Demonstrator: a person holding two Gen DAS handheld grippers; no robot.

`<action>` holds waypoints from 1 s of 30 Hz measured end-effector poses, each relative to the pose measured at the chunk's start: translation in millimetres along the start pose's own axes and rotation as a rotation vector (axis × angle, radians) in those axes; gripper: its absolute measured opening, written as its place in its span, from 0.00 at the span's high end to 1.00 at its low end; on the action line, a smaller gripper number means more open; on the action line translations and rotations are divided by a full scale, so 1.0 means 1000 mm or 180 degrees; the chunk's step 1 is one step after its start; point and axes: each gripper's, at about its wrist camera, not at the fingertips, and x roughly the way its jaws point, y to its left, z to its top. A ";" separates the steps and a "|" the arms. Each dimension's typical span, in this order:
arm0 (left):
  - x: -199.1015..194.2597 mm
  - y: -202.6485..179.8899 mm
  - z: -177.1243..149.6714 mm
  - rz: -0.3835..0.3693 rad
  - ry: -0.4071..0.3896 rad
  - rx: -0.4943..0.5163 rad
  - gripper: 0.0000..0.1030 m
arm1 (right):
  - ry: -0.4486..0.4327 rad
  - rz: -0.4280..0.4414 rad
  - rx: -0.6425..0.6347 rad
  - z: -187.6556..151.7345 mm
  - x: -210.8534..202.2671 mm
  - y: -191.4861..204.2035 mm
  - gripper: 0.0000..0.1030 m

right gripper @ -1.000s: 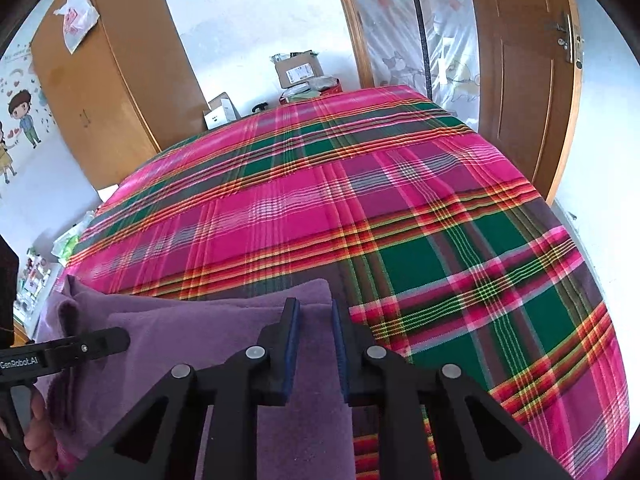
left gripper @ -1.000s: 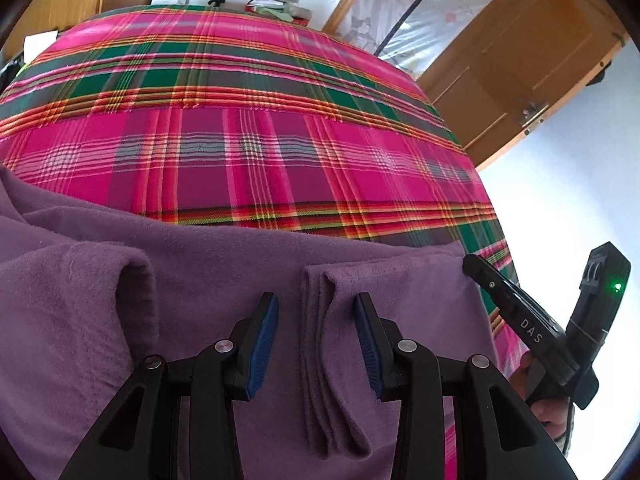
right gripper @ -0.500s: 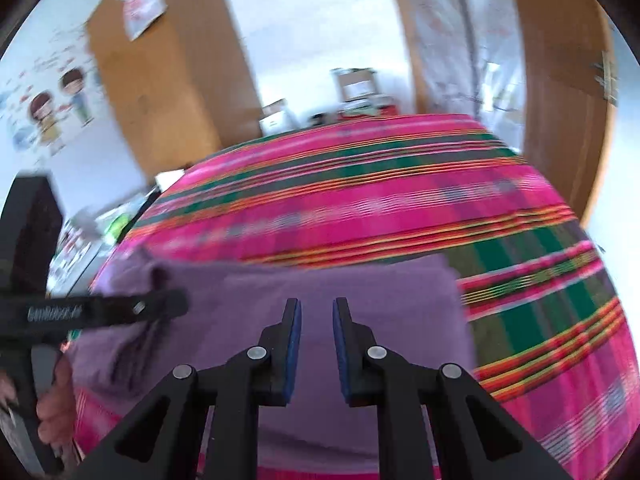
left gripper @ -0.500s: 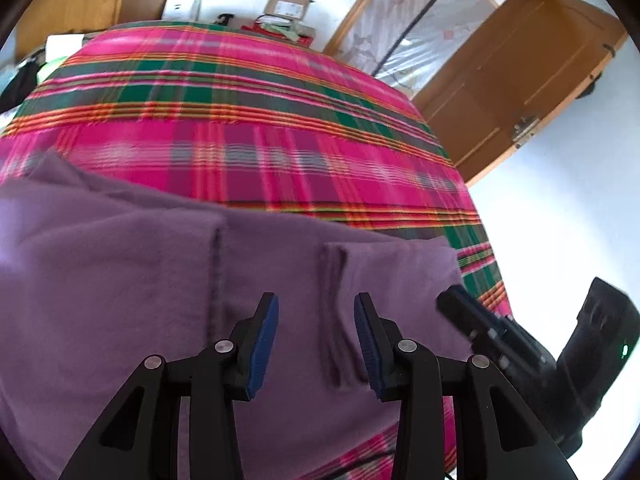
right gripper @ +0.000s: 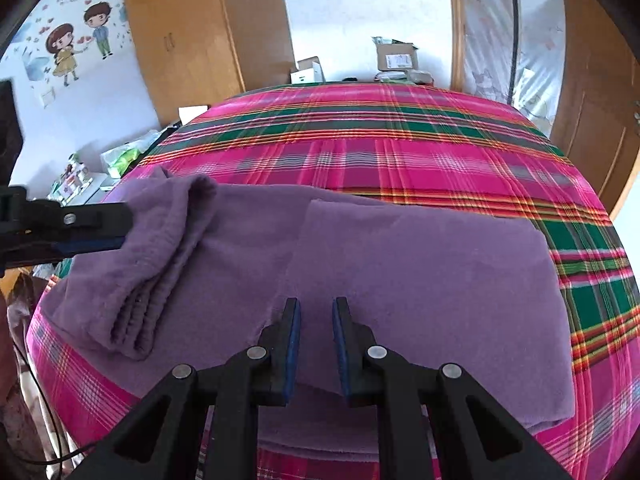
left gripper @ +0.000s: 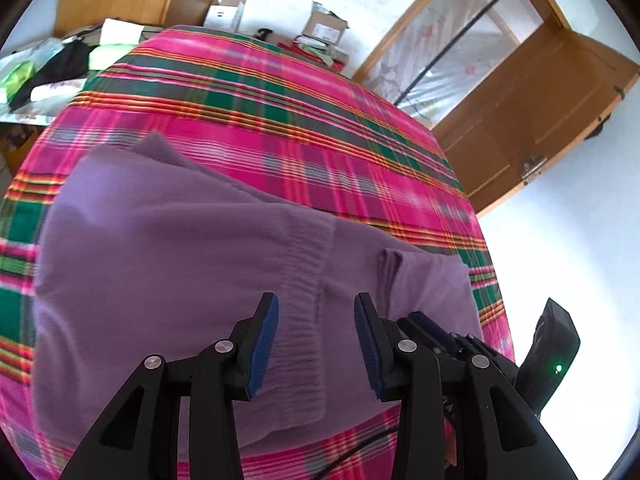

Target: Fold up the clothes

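A purple fleece garment (left gripper: 180, 264) lies folded near the front edge of the bed. Its ribbed hem (left gripper: 308, 280) runs down toward my left gripper (left gripper: 316, 320), which hovers open over it with nothing between the blue pads. My right gripper (right gripper: 316, 320) stands just above the garment (right gripper: 420, 264), its jaws a narrow gap apart and pinching nothing. A folded sleeve (right gripper: 160, 264) lies on the garment's left part. The left gripper (right gripper: 122, 232) shows at the left edge of the right wrist view, beside that sleeve. The right gripper (left gripper: 428, 326) shows low on the right in the left wrist view.
A pink and green plaid bedspread (right gripper: 400, 152) covers the bed. Cardboard boxes (right gripper: 394, 56) stand beyond its far edge. A wooden wardrobe (right gripper: 192, 40) stands at the back left, a wooden door (left gripper: 540, 112) to the right. Bags and clutter (left gripper: 44, 72) lie beside the bed's left side.
Both grippers have drawn back and shifted sideways over the garment, so more of it shows. The folded sleeve now lies flat. Neither gripper's opening has changed.
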 end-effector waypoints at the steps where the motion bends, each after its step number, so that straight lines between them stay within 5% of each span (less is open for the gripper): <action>1: -0.006 0.006 -0.001 -0.0010 -0.0024 -0.0022 0.60 | 0.0003 -0.0010 0.0021 0.000 -0.001 0.000 0.84; 9: -0.038 0.051 -0.007 0.0135 -0.0204 -0.0323 0.60 | -0.0218 0.0194 -0.0115 0.004 -0.029 0.029 0.84; 19: -0.058 0.092 -0.023 0.0278 -0.0230 -0.0546 0.60 | 0.0141 0.0374 -0.0359 -0.029 -0.013 0.062 0.84; 30: -0.077 0.134 -0.031 0.0409 -0.0260 -0.0754 0.60 | -0.0045 0.0411 -0.0758 -0.042 -0.047 0.100 0.84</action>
